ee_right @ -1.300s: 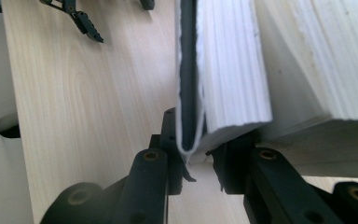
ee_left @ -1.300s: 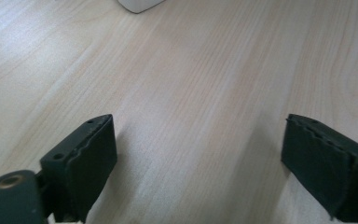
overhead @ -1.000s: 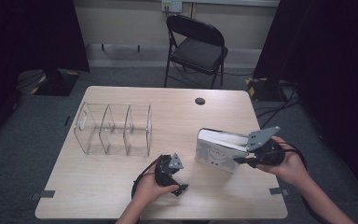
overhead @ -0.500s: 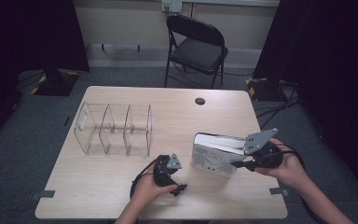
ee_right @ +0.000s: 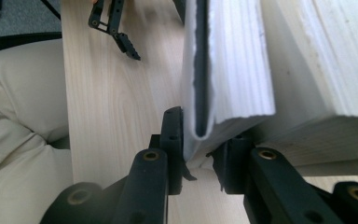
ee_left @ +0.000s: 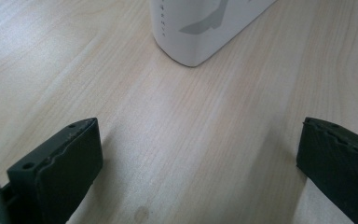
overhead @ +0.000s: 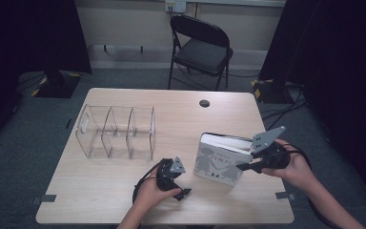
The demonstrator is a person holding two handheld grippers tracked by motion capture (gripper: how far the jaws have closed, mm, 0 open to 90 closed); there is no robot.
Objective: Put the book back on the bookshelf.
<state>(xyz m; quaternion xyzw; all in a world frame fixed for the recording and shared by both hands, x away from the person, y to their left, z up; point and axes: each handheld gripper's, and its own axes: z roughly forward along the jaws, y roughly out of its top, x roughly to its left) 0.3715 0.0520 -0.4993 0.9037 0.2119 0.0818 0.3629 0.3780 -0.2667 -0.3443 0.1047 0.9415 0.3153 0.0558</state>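
High view: white hardcover book with grey figures on cover (overhead: 218, 162) stands tilted on right half of pale wood surface (overhead: 124, 200), right gripper (overhead: 248, 166) clamped on its edge; clear plastic three-bay organizer (overhead: 116, 132) well apart at left; black folding chair (overhead: 201, 47) behind, dark curtains, grey carpet

Left gripper view: left gripper (ee_left: 200, 163) jaws wide open, nothing between, book corner near ahead

Right gripper view: jaws pinch one cover board at corner, page block free beside it. Judgement: rigid but heavy, smooth cover may slip or hinge open; grip spine side across full thickness

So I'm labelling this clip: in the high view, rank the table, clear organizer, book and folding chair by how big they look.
1. table
2. clear organizer and folding chair: look alike, and the chair stands farther off, so unranked
3. book
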